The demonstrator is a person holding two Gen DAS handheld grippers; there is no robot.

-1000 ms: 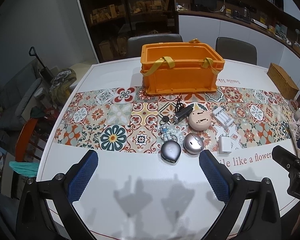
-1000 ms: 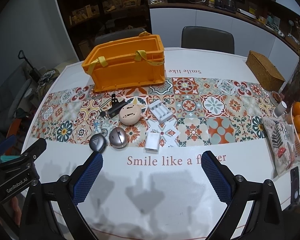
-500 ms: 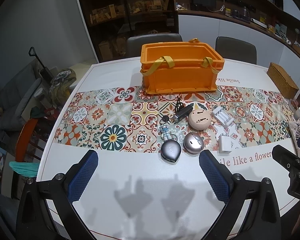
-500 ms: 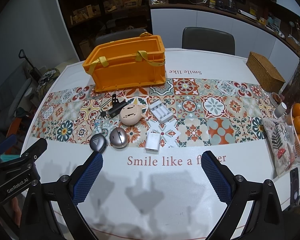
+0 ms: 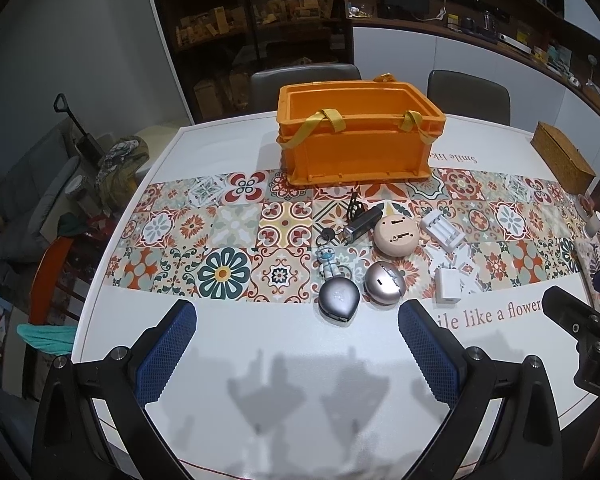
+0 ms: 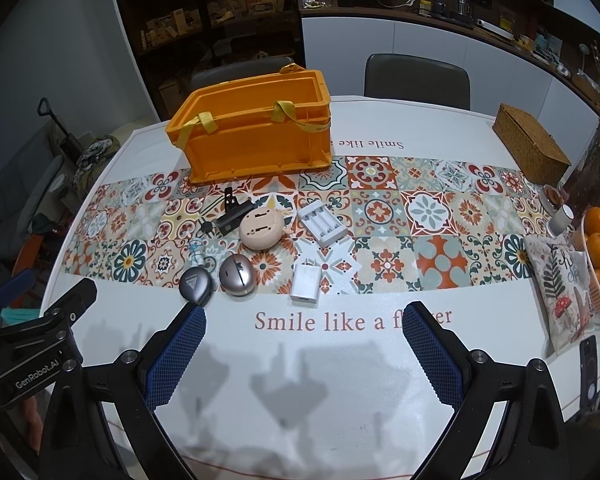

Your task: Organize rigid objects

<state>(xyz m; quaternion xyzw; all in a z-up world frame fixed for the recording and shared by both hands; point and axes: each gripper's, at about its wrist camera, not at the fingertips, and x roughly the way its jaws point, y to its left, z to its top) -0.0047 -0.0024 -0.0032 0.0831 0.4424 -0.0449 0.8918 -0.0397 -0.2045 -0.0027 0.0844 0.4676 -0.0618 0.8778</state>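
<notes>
Left gripper (image 5: 298, 342) and right gripper (image 6: 304, 344) above the table (image 6: 340, 360), jaws wide apart, empty.

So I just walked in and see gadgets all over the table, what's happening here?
Nothing is picked up yet. A person holds the left tool and right tool open above the table. Small items like the white charger, grey teardrop case and beige round case lie before the orange crate, which looks empty.

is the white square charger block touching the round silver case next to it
Apart. The right wrist view shows patterned runner between the white square charger block and the round silver case; the left wrist view also shows a gap.
</notes>
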